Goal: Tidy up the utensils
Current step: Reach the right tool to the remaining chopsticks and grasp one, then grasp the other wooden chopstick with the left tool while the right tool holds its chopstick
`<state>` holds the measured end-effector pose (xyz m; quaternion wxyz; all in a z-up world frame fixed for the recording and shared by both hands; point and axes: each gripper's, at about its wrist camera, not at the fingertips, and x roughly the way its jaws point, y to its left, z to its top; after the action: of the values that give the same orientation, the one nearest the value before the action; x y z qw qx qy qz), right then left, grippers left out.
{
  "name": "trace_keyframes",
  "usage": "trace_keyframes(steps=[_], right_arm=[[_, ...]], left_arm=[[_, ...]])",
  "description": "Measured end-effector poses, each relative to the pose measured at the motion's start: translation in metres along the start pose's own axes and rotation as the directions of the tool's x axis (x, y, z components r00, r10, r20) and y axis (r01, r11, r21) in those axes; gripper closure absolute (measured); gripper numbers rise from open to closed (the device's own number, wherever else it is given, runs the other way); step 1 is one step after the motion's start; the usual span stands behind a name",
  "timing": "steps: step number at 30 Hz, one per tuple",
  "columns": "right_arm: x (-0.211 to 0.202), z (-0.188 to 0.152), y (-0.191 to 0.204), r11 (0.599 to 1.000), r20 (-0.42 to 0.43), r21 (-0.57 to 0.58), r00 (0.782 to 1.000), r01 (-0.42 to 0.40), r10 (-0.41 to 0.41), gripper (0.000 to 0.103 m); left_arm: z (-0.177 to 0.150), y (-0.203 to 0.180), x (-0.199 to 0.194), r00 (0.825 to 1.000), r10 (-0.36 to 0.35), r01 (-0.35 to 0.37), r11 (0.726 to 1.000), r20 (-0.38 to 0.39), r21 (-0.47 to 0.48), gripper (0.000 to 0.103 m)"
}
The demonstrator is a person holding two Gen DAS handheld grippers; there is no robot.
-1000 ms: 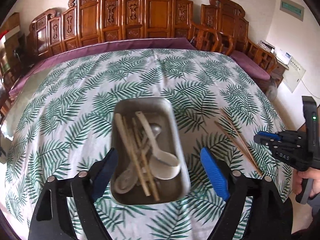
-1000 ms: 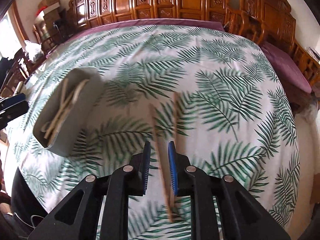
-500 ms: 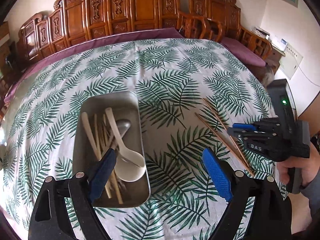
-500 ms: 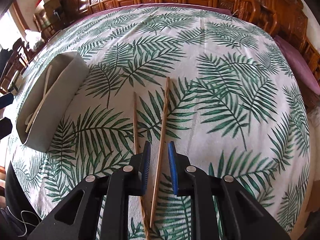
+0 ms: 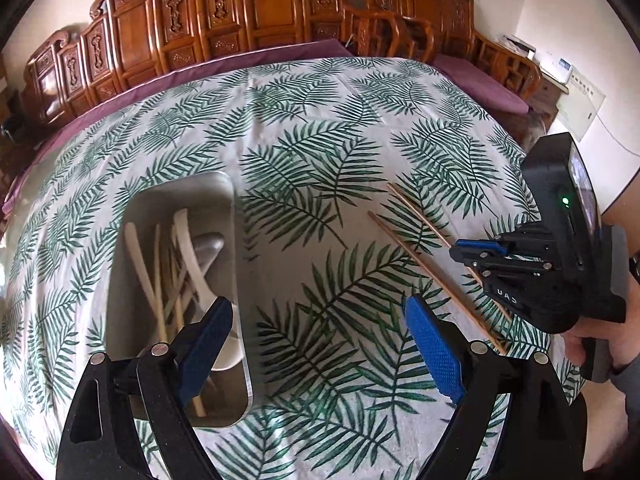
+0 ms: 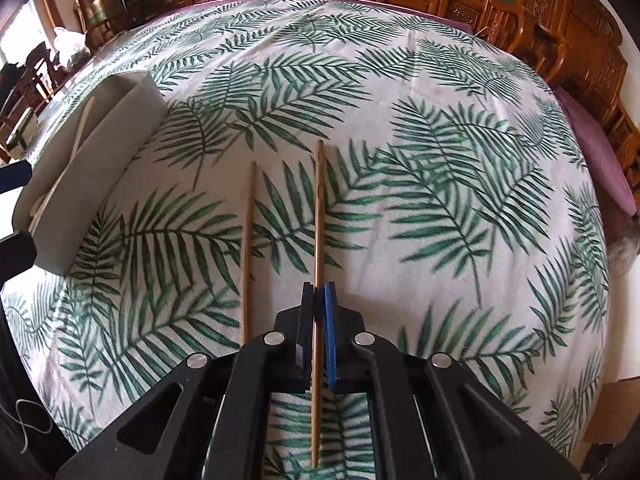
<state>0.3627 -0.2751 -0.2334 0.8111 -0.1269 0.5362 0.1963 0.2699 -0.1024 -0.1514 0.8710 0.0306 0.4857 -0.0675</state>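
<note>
Right tool [image 6: 319,296] grips one chopstick [image 6: 319,208], its axis toward 12 o'clock; the tray [image 6: 92,160] lies at 10 o'clock; left tool [image 5: 320,344] gapes, nearer the tray.

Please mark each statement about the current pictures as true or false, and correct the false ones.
1. The right gripper is shut on a chopstick. True.
2. The left gripper holds a spoon. False: it is open and holds nothing.
3. A second chopstick lies on the tablecloth, beside the gripped one. True.
4. The metal tray is empty. False: it holds a white spoon and several sticks.
5. The two chopsticks on the cloth cross each other. False: they lie side by side, apart.
</note>
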Motion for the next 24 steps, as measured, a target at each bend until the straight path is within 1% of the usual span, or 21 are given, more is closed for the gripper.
trace_keyframes(steps=[3,10,13,18,22,24], right_arm=[[-0.008,-0.01,-0.008,1.0,0.007,0.021,1.0,-0.011,0.011,0.097],[-0.015,-0.035,-0.025,0.997,0.009,0.071,1.0,-0.003,0.002,0.097],[-0.016,-0.043,-0.03,0.995,0.024,0.095,1.0,-0.022,0.02,0.097],[-0.018,-0.049,-0.035,0.989,0.055,0.138,0.997,-0.056,0.049,0.097],[-0.018,-0.051,-0.033,0.988,0.068,0.145,0.997,-0.047,0.037,0.097],[-0.019,-0.052,-0.035,0.985,0.075,0.162,0.996,-0.055,0.043,0.097]], left_arm=[[0.002,-0.008,0.005,1.0,-0.009,0.009,1.0,-0.007,0.005,0.018],[0.007,-0.036,0.026,0.998,-0.043,0.044,0.999,-0.039,0.027,0.018],[0.011,-0.047,0.037,0.997,-0.053,0.055,0.998,-0.055,0.035,0.018],[0.018,-0.058,0.058,0.995,-0.057,0.06,0.998,-0.084,0.035,0.018],[0.023,-0.064,0.073,0.993,-0.053,0.057,0.998,-0.108,0.036,0.019],[0.025,-0.067,0.079,0.992,-0.054,0.058,0.998,-0.114,0.038,0.02]])
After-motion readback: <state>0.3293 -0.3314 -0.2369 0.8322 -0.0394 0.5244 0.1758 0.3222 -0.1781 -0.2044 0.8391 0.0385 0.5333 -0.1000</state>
